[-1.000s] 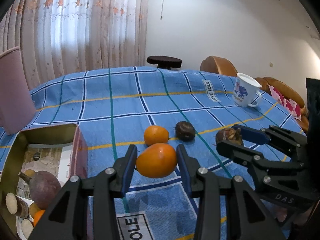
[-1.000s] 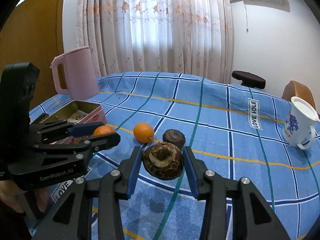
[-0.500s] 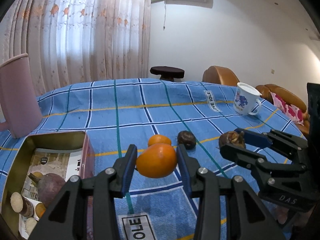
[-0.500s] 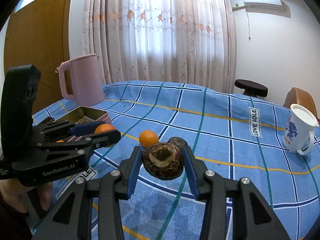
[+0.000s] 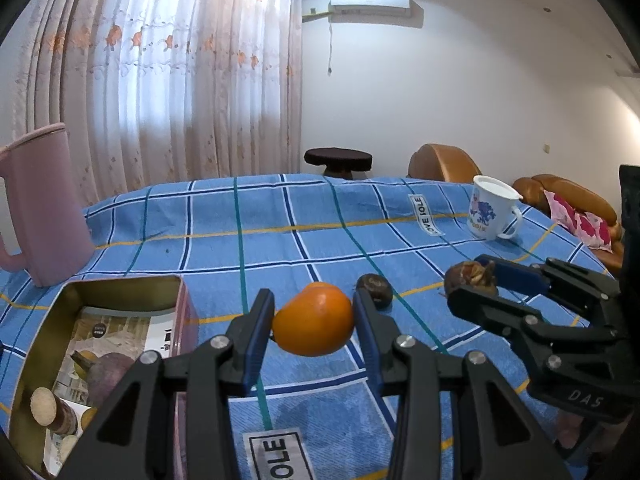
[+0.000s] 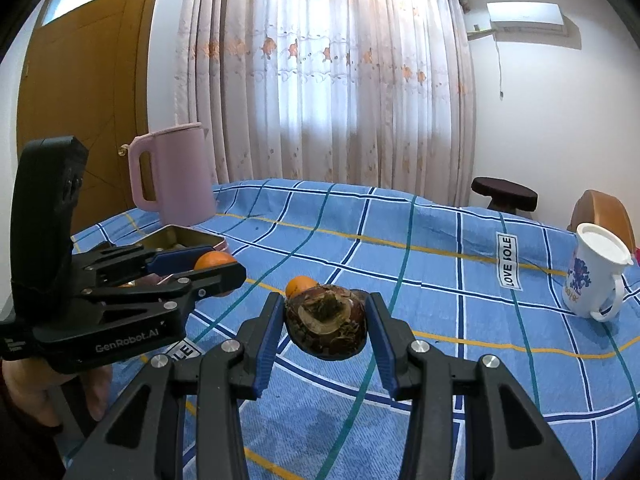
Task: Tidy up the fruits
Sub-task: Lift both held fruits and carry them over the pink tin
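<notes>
- Two fruits are held above the blue checked cloth of the bench [image 5: 224, 248], one in each hand-held gripper.
- In the left wrist view, an orange fruit [image 5: 313, 325] is pinched between the blue pads of the left hand-held gripper [image 5: 313, 330]. Its skin is smooth and glossy, evenly orange, and its shape is oval, with the long axis lying roughly crosswise between the fingers and slightly tilted, the right end higher.
- In the right wrist view, a brown fruit [image 6: 326, 322] is pinched by the right hand-held gripper [image 6: 325, 330]. Its rind is dark, rough and flaky, and a paler, ragged ring at one end is turned toward the camera. It is broad and rounded, somewhat wider than tall.
- At the lower left of the left wrist view, an open metal tin [image 5: 120, 285] is seen on the cloth, just beside the left gripper. A purple fruit [image 5: 105, 374] and a few small round pieces are lying inside on printed paper.
- Just beyond the held orange, a second orange fruit [image 6: 299, 284] is mostly hidden in both views, and a small dark round fruit [image 5: 374, 285] is resting on the cloth near it.
- Farther back, a pink jug [image 6: 176, 174] is standing upright at the left, and a white mug [image 5: 493, 214] with a blue print is standing at the right, well apart from the fruits.
</notes>
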A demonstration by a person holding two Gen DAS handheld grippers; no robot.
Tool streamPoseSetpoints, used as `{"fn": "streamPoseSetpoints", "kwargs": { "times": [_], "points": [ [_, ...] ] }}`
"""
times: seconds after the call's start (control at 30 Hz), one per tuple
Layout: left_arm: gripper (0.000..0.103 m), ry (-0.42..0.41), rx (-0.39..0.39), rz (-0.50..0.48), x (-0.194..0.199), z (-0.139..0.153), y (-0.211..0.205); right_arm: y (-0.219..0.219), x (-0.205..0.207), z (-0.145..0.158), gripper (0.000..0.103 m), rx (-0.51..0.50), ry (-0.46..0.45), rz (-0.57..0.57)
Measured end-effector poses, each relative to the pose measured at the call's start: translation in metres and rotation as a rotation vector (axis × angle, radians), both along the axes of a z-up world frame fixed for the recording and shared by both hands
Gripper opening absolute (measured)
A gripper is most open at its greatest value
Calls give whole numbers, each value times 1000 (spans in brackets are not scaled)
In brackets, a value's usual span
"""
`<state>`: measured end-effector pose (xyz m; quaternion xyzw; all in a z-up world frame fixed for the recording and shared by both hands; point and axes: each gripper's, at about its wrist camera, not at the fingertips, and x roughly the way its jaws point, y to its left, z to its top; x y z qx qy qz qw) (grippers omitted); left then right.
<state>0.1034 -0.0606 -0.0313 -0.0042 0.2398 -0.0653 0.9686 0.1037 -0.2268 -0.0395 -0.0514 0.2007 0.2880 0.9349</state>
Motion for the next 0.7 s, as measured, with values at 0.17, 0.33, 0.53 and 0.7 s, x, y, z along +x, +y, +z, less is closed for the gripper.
{"fn": "streamPoseSetpoints", "kwargs": {
  "times": [0.17, 0.33, 0.53, 0.7],
  "points": [
    [42, -24, 6, 5, -5, 2, -1, -3, -3, 1, 44, 13, -26, 1],
    [42, -68, 17, 22, -12, 5, -1, -5, -7, 3, 44, 21, -49, -3],
    [42, -111, 25, 37, -19, 8, -1, -7, -11, 5, 44, 27, -78, -6],
    [42, -101, 2, 43, -17, 8, 4, -3, -10, 5, 44, 7, -75, -3]
  ]
}}
